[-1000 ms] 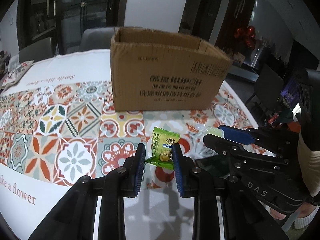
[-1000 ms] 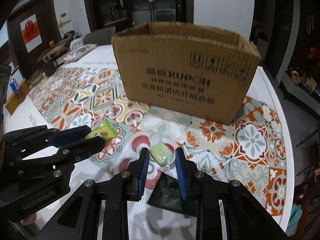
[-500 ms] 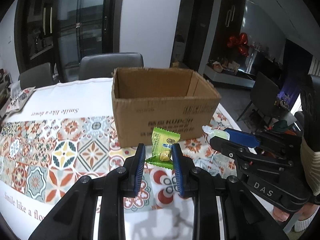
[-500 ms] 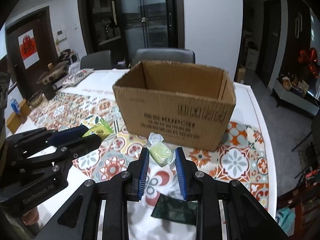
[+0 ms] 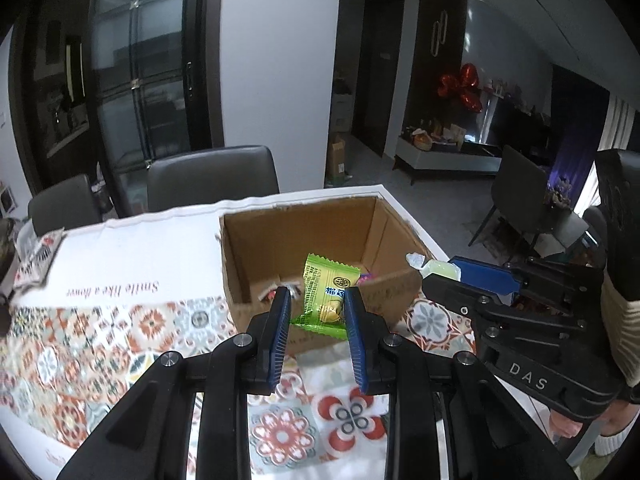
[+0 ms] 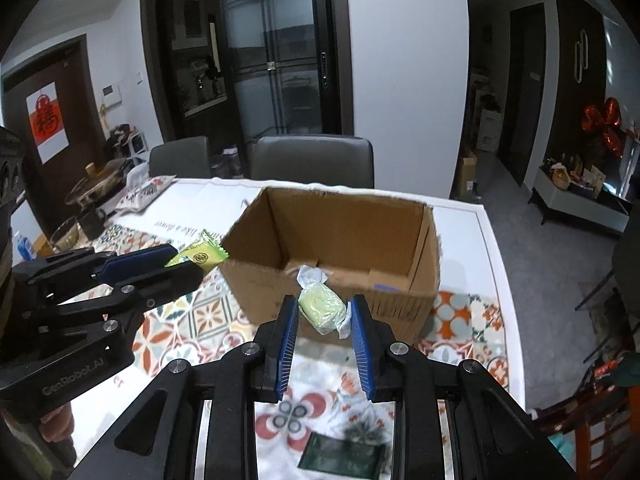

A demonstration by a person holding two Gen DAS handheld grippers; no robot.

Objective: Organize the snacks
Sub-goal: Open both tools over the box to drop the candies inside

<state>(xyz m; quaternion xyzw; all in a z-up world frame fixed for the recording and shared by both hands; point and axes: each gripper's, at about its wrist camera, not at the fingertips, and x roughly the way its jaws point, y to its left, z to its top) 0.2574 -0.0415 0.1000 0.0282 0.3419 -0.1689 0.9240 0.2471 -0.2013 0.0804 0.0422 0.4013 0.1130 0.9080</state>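
Now | left tool (image 5: 316, 310) clamps green packet (image 5: 326, 294) | right tool (image 6: 324, 316) clamps pale candy (image 6: 322, 307) | tiled tablecloth (image 5: 100, 344)

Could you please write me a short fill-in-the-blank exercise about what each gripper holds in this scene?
1. The left gripper holds a ____ packet.
2. The right gripper holds a pale candy in a ____ wrapper.
3. Both snacks hang in front of an open cardboard ____.
4. A dark packet lies on the patterned ____.

Answers: green; clear; box; tablecloth
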